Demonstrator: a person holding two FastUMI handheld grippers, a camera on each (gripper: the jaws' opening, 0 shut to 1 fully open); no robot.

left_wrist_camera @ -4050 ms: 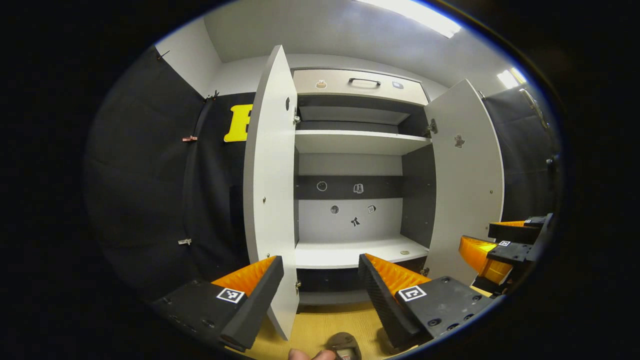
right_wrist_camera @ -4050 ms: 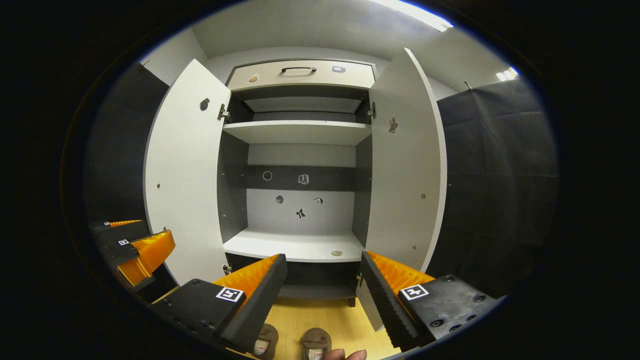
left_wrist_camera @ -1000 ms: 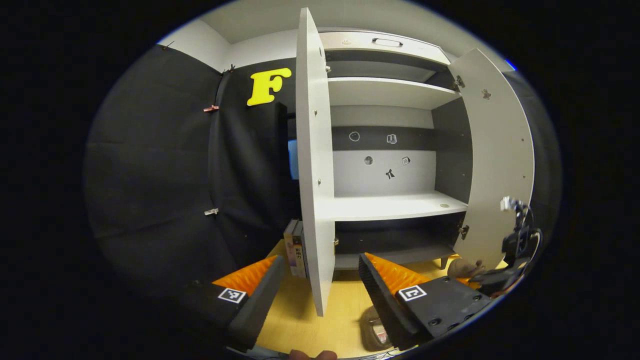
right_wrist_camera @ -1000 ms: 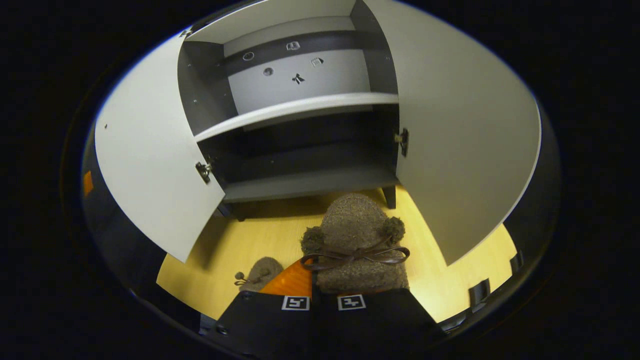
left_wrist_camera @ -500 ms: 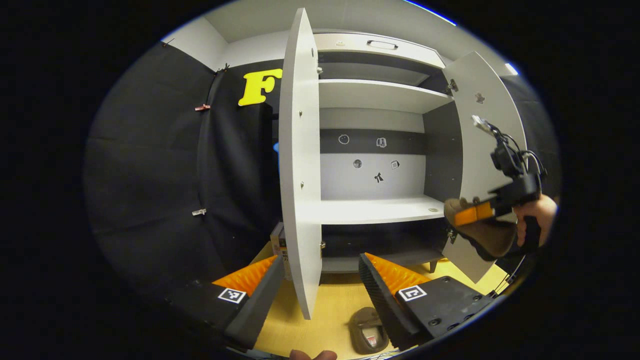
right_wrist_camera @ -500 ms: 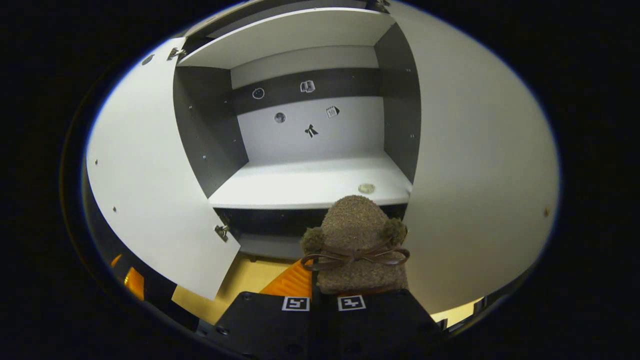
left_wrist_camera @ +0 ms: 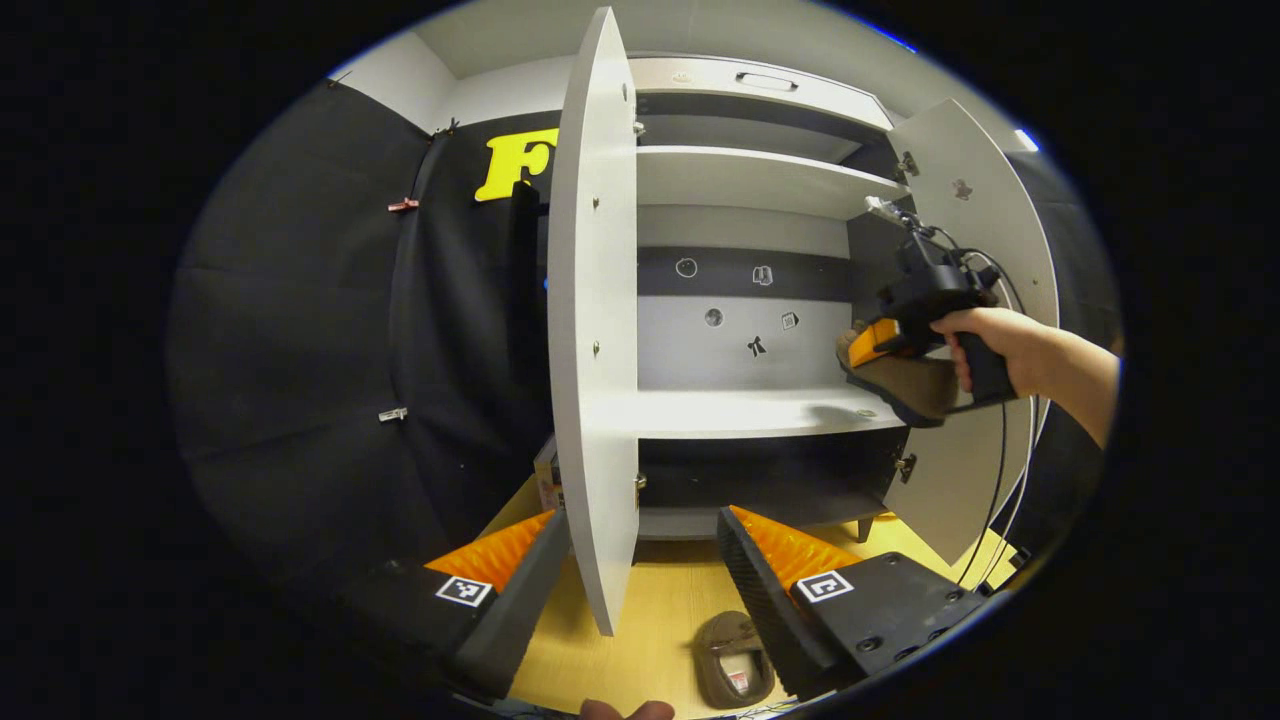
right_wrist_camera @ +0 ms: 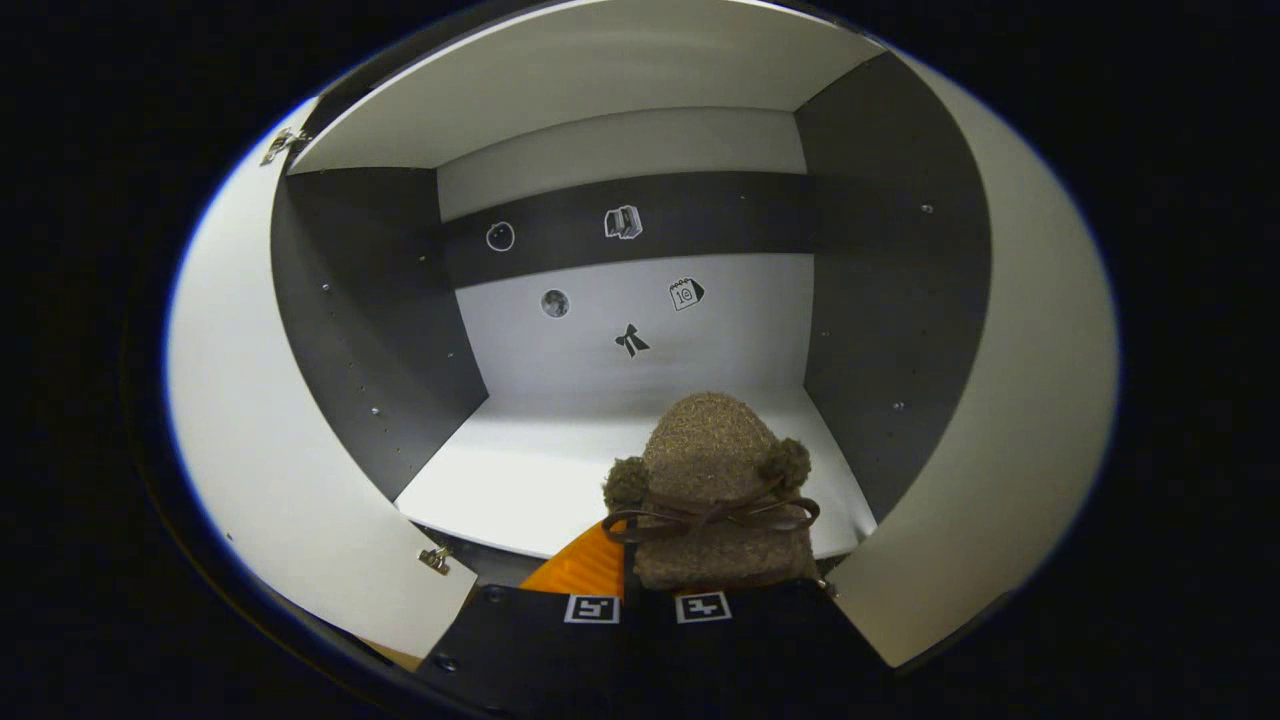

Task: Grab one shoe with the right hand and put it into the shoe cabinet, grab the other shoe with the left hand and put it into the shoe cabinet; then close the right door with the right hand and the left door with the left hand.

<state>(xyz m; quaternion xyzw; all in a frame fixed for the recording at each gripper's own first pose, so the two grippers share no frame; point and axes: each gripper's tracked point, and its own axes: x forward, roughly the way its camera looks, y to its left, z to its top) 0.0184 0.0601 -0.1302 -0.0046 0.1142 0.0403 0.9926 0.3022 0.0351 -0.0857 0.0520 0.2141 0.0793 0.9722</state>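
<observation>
Over the preceding second the right gripper (right_wrist_camera: 640, 585), clamped on the brown shoe (right_wrist_camera: 712, 490), rose from the floor to the shoe cabinet (right_wrist_camera: 380, 330) opening. The shoe hung above the near edge of the middle shelf (right_wrist_camera: 520, 480), toe pointing in. Placement appeared imminent. The left gripper (left_wrist_camera: 640, 575) was spread wide and held nothing; the second shoe (left_wrist_camera: 733, 660) lay on the floor (left_wrist_camera: 680, 600) beneath it.

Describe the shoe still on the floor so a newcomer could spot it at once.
Start at the open shoe cabinet and drop to the yellow wooden floor before it. Just right of the left door's lower edge, beside the left tool's right finger, lies a brown slipper, opening up. Its twin is up at the shelf in the right tool.
</observation>
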